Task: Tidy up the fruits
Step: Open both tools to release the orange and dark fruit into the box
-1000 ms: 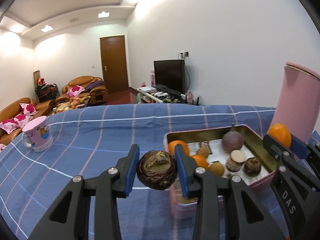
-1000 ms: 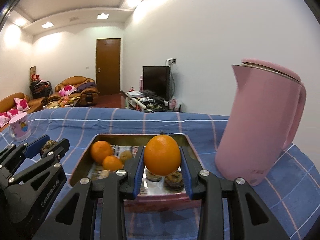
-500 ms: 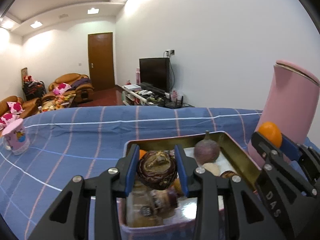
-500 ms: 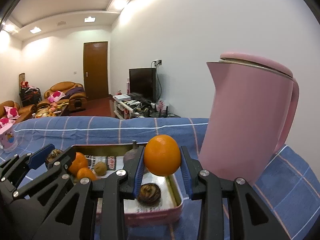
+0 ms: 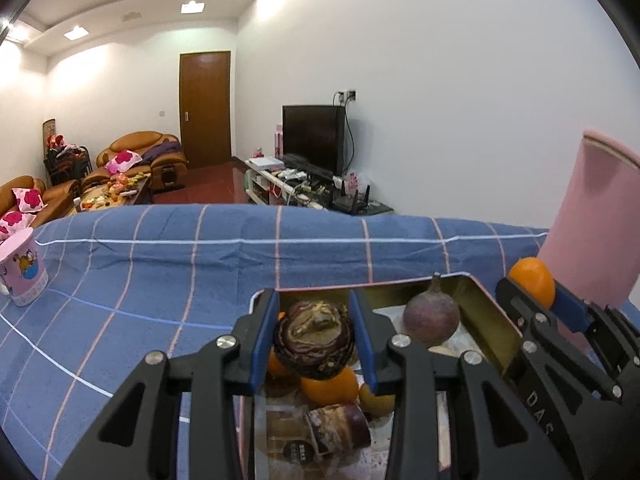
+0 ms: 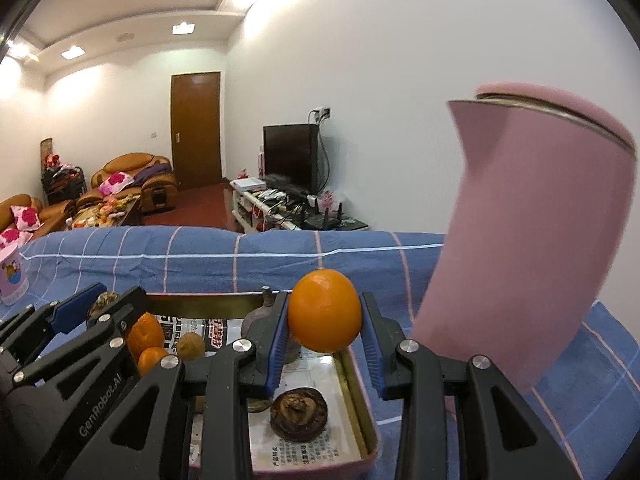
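My left gripper (image 5: 314, 342) is shut on a dark brown wrinkled fruit (image 5: 314, 340), held over the left end of a pink metal tin (image 5: 490, 312). In the tin lie oranges (image 5: 330, 386), a purple round fruit (image 5: 431, 318) and a cut dark fruit (image 5: 340, 426). My right gripper (image 6: 325, 322) is shut on an orange (image 6: 325, 311) above the tin's right end (image 6: 362, 412), over a dark shrivelled fruit (image 6: 298, 412). The left gripper (image 6: 90, 312) shows at the left of the right wrist view. The right gripper (image 5: 534, 290) shows at the right of the left wrist view.
A tall pink kettle (image 6: 536, 240) stands just right of the tin, close to my right gripper. A pink cartoon mug (image 5: 22, 272) sits far left on the blue checked cloth (image 5: 200, 256). Beyond the table edge are sofas, a door and a television.
Both grippers have moved forward with their fruits and now hang over the tin, which looms larger and lower in both views. The kettle has come closer to the right gripper.
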